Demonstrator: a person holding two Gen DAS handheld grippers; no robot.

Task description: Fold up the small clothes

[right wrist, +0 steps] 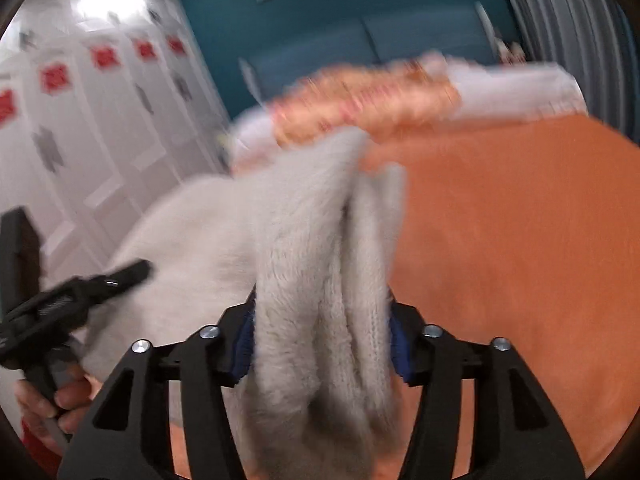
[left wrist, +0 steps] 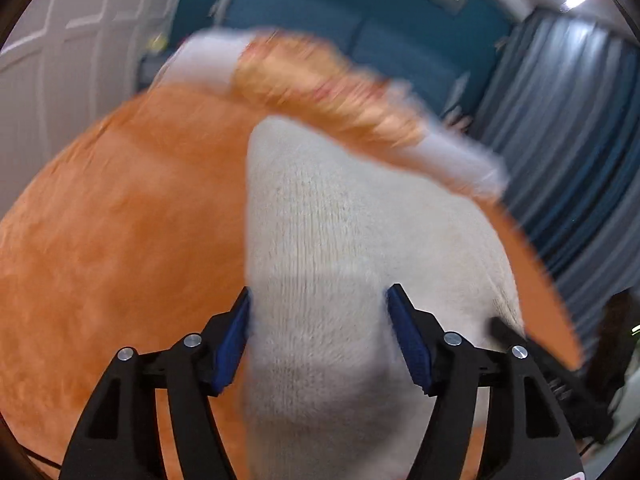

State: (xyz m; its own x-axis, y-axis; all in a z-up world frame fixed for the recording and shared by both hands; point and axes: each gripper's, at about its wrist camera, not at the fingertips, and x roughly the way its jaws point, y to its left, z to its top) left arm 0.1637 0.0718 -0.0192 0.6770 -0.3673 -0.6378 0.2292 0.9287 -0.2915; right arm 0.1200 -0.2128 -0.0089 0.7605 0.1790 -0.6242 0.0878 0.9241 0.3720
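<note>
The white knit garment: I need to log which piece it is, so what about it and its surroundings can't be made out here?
- White knit garment: its type; both views show only bunched cloth, cut off by the bottom edge.
- Patterned pile behind: motion blur hides what it is.
- Left gripper: pad contact unclear.

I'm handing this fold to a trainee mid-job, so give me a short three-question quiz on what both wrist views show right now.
1. True or false: the white knit garment lies between the fingers of the left gripper.
2. What colour is the fuzzy cover under the garment? A. blue B. orange C. green
3. How does the garment sit in the right gripper: bunched or spread flat?

Key: 1 true. 2 B. 3 bunched, in thick folds that fill the gap between the fingers.
</note>
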